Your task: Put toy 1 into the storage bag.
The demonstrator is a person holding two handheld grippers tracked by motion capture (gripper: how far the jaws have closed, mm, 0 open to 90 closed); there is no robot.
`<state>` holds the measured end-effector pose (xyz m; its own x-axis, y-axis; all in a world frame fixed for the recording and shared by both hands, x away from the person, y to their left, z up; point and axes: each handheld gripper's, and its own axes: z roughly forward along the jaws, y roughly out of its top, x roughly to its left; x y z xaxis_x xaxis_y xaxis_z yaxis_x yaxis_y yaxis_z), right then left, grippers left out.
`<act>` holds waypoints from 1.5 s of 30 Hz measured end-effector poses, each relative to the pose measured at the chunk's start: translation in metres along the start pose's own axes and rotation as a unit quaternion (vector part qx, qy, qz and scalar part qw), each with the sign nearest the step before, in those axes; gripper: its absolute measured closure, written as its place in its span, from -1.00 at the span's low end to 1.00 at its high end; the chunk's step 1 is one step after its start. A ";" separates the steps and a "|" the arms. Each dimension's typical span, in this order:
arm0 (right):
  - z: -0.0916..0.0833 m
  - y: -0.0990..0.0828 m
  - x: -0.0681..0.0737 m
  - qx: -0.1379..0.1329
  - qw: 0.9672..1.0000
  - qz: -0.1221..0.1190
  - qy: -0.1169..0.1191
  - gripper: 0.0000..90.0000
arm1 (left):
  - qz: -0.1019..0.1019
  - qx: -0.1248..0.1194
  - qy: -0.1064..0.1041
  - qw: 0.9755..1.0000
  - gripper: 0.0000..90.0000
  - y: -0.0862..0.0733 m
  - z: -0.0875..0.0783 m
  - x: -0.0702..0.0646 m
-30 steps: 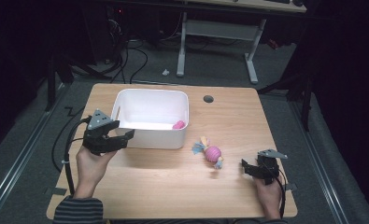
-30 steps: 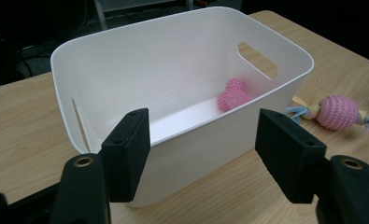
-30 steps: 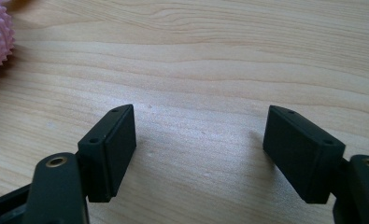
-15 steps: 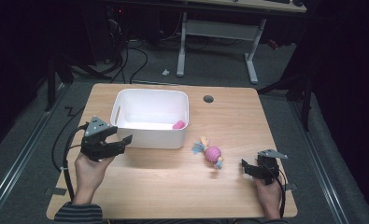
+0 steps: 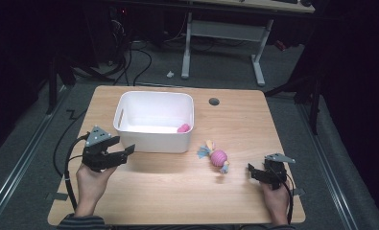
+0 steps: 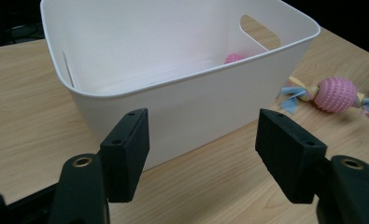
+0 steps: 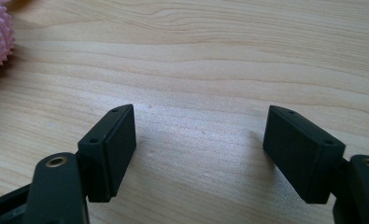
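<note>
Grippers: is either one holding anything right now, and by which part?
Nothing is held. The left gripper is open, its jaws empty short of the bin; the right gripper is open over bare table.

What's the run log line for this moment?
left gripper: open, empty | right gripper: open, empty | spiky toy: on table | bin: pink ball inside

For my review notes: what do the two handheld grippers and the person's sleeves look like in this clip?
Both are black two-jaw tools. The left gripper and the right gripper each carry a grey three-cornered plate on top and trail a black cable. In the gripper views the jaws end in flat rectangular black pads with small screw holes, on arms with brass-coloured rivets. A dark striped sleeve cuff shows at the person's left wrist.
</note>
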<state>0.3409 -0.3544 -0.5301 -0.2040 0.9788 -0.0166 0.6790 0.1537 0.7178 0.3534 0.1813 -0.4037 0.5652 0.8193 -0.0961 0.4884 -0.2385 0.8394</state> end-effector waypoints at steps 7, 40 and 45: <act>0.000 0.000 0.000 0.001 1.000 -0.001 0.000 -0.43 | -0.013 0.005 -0.002 1.000 -0.21 -0.013 0.004 0.005; 0.001 0.001 0.001 -0.001 1.000 -0.003 0.001 -0.42 | -0.041 0.050 -0.028 0.998 -0.21 -0.060 0.079 -0.004; 0.001 0.001 0.001 -0.001 1.000 -0.003 0.002 -0.41 | -0.036 0.059 -0.028 0.997 -0.21 -0.062 0.092 -0.010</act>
<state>0.3417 -0.3532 -0.5301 -0.2109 0.9773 -0.0188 0.6768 0.1598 0.7186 0.3791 0.1401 -0.5044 0.5598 0.8074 -0.1864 0.6025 -0.2421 0.7605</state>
